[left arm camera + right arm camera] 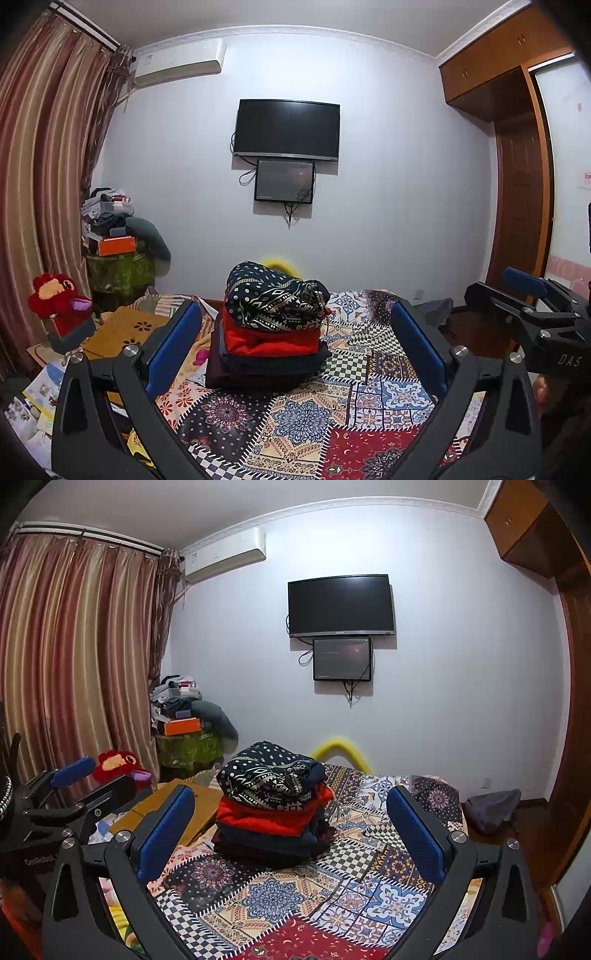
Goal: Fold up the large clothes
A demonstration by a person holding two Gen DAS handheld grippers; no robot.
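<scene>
I hold my left claw (295, 350) and right claw (291, 830) spread wide, empty, before the stacked folded fabric clothes (271, 325) on the patchwork-quilted bed (332, 424).

even, cool indoor light; soft shadows below the television (287, 130); strong fisheye bending at frame edges, dark vignetted corners; centre sharp, slight softness overall.

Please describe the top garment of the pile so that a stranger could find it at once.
On the patchwork bed under the TV stands one pile of folded clothes. The top garment is navy with white dots and geometric bands; the layers below it are plain red and dark.
</scene>
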